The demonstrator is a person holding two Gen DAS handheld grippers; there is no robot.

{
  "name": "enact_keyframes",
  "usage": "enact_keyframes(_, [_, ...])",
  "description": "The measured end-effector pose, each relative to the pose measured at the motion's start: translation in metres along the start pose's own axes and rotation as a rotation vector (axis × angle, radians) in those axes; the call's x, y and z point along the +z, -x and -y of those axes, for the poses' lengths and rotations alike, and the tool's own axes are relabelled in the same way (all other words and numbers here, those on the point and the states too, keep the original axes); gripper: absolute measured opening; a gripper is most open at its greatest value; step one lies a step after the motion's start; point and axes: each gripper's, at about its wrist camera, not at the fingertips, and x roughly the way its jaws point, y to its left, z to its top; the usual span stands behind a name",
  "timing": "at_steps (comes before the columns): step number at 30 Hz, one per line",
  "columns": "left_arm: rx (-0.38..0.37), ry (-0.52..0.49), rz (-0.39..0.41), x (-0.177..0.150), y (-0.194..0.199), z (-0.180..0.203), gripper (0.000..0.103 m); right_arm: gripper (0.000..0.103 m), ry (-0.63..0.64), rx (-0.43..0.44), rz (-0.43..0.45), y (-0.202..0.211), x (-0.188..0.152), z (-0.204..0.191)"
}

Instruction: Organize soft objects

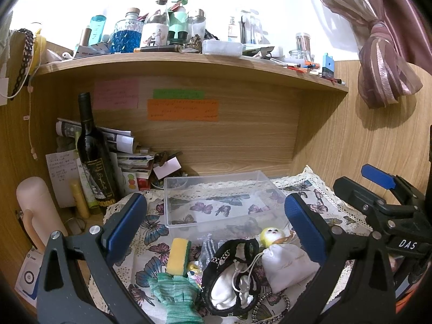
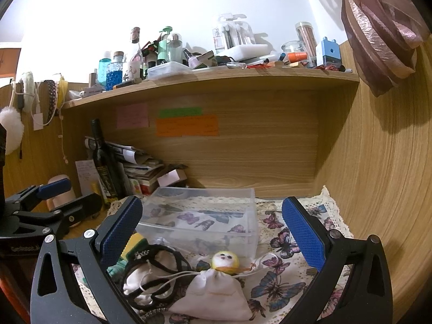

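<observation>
Your left tongs (image 1: 214, 225) are spread wide and grasp nothing, hanging over the pile of soft things on the butterfly cloth (image 1: 151, 226) that covers the bench; your right tongs (image 2: 212, 230) are equally released and touch nothing. Between the left blue pads (image 1: 122, 226) lie a yellow sponge (image 1: 178, 255), a green knitted cloth (image 1: 176, 294), a black lace band (image 1: 229, 275) and a white drawstring pouch (image 2: 213, 297) with a small yellow doll head (image 2: 225, 260) just behind it. The clear plastic box (image 1: 218, 197) stands beyond them, with nothing inside. You can read "DAS" on the right tool's body.
</observation>
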Motion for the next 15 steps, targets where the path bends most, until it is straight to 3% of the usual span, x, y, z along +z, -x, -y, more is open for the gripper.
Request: enact_keyframes(15, [0.000, -0.005, 0.004, -0.0008, 0.0006, 0.0027, 0.103, 0.103, -0.003, 0.004, 0.005, 0.0023, 0.0025, -0.0020])
